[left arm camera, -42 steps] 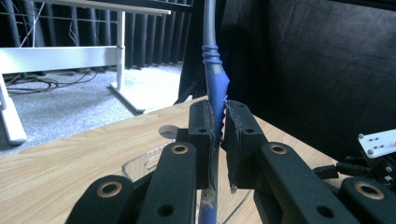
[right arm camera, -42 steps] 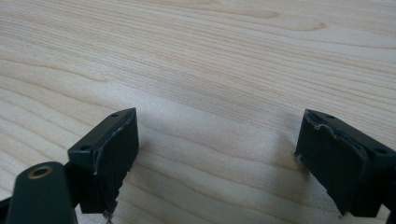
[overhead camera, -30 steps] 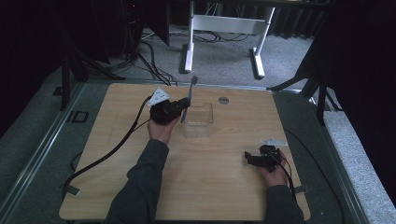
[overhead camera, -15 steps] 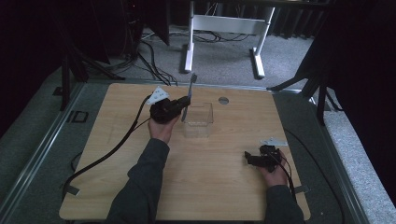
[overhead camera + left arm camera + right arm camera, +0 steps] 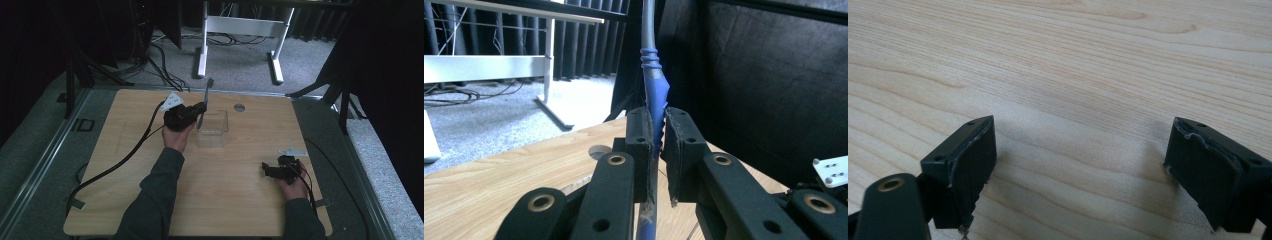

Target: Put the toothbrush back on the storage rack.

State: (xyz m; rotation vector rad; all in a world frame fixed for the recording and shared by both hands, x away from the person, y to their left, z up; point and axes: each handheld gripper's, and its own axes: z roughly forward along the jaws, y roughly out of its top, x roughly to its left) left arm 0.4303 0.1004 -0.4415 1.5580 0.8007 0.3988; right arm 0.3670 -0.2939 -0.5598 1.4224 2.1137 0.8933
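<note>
**Q:** Toward the far edge of the table (image 5: 125, 165), what stands beside the clear container (image 5: 213, 128)?

**A:** The left gripper (image 5: 201, 107), jaws pressed shut on a toothbrush (image 5: 655, 95) held upright at the container's left wall.

**Q:** How should the toothbrush handle?

**A:** Probably light and stiff, with smooth plastic that may pivot between the pads. The ribbed blue section of the handle offers the surest hold; the grip sits just below it.

**Q:** And the right gripper (image 5: 1078, 170)?

**A:** Near the right edge, jaws spread wide over bare wood, holding nothing.
</note>
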